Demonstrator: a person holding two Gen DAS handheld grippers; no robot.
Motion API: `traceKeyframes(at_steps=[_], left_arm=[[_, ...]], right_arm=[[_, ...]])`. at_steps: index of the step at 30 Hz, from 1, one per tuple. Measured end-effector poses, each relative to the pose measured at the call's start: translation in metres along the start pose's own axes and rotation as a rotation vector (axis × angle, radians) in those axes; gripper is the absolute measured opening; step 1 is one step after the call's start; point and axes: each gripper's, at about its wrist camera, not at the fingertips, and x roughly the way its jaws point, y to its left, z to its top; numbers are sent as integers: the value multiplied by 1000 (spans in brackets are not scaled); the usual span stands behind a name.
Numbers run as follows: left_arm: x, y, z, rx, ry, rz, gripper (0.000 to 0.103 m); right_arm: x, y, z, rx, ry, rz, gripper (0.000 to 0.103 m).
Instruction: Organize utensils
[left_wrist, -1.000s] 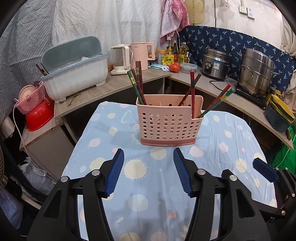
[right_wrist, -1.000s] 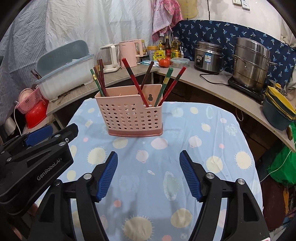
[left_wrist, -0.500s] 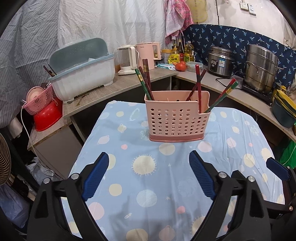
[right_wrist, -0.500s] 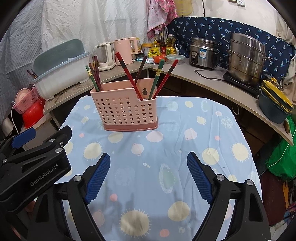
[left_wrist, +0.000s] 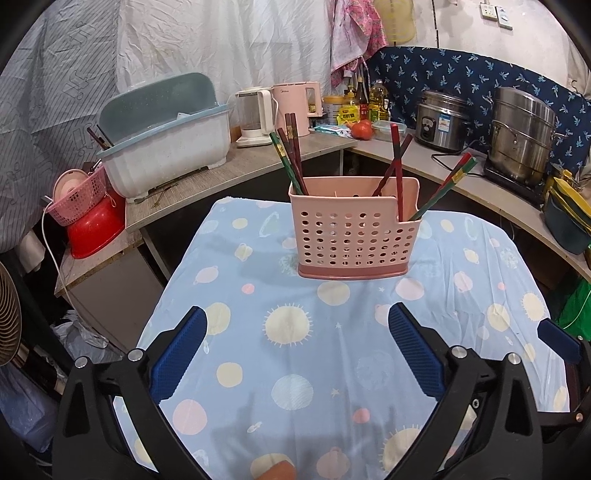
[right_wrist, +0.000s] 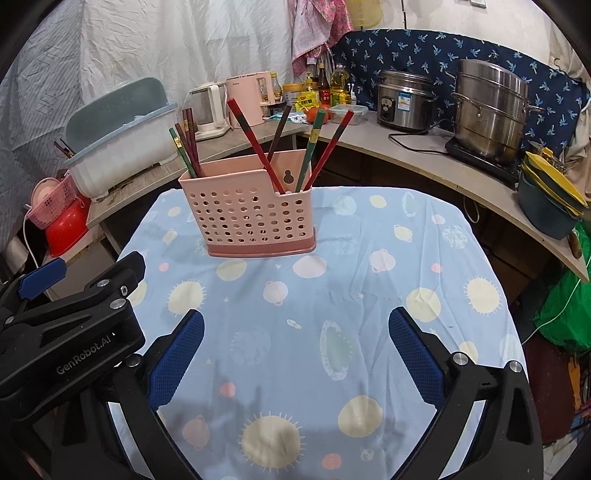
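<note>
toward the far edge of the table: pink perforated holder (left_wrist: 354, 236) stands upright on the patterned cloth (left_wrist: 295, 350), about midway across
chopsticks (right_wrist: 258, 147): all standing in the holder, one bunch at its left end, the rest leaning in the lower right compartment, likely sorted that way
near edge of the table: bare cloth, no loose utensil in sight
left tool (left_wrist: 295, 354): jaws spread wide, gripping nothing, held over the near edge, well apart from the holder
right tool (right_wrist: 295, 354): also spread wide and empty, just beside the left one
judgement: sorting looks finished; both tools seem held back, clear of the holder
</note>
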Motion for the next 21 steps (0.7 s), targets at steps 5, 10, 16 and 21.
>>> traceKeyframes(at_steps=[5, 10, 16, 21], left_arm=[[3, 4, -2, -14, 7, 10, 95], [8, 13, -6, -47, 25, 17, 96], [11, 15, -10, -46, 36, 21, 96], [11, 15, -11, -40, 39, 21, 96]], right_arm=[[2, -1, -1, 1, 5, -7, 97], [4, -3, -2, 7, 15, -6, 97], [6, 1, -5, -7, 27, -8, 97], [6, 2, -7, -13, 32, -11, 97]])
